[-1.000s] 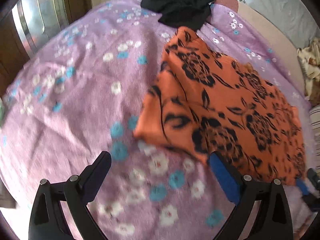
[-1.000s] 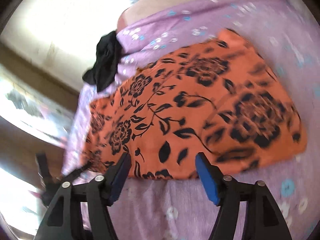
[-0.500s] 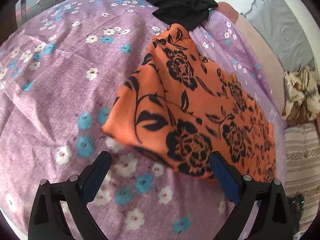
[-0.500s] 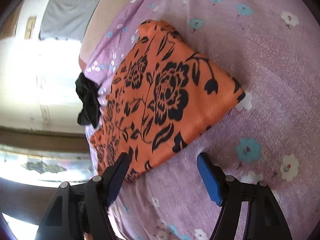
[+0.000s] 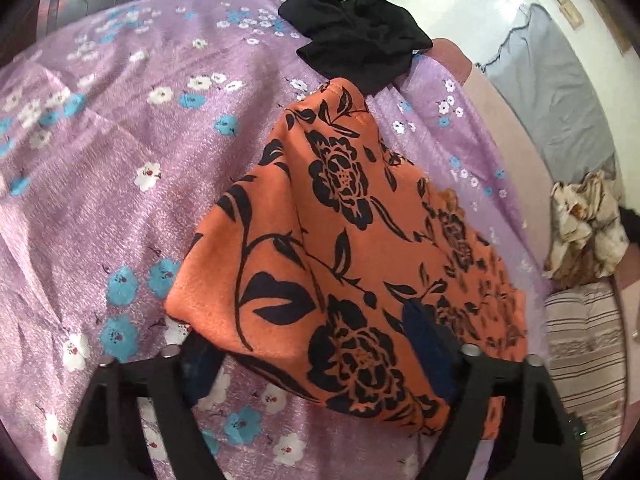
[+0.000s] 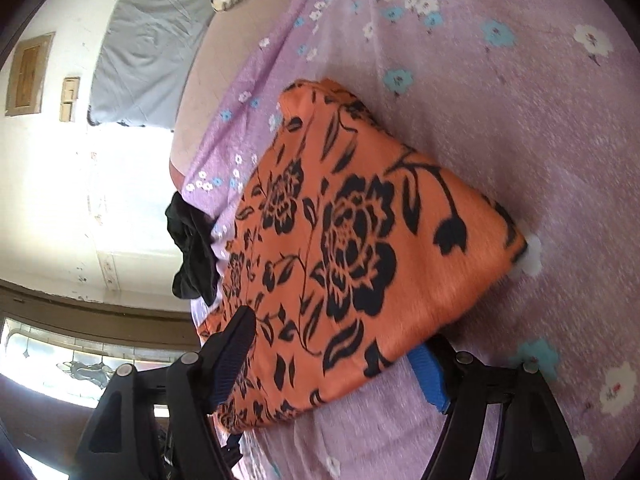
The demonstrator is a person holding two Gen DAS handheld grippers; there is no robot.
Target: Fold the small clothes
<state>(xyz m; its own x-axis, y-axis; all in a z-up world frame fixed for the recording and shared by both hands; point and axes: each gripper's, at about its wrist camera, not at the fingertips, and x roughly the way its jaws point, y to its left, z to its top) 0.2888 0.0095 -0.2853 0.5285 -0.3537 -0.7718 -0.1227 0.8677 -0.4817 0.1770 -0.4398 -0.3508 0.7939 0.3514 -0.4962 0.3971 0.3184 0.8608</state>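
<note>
An orange garment with black flowers [image 5: 344,264] lies folded on a purple floral bedsheet [image 5: 104,176], its far tip touching a crumpled black garment [image 5: 356,48]. The left gripper [image 5: 316,364] straddles the near edge — one finger above the cloth, the other seemingly under it — and its jaws are closing. A brown-and-cream bundle [image 5: 584,228] sits well apart, beside striped fabric [image 5: 584,344].

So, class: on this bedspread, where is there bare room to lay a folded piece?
Bare purple bedspread lies left of the orange floral garment in the left wrist view. Crowded: the black garment touches its far tip; both grippers straddle its near edge.
</note>
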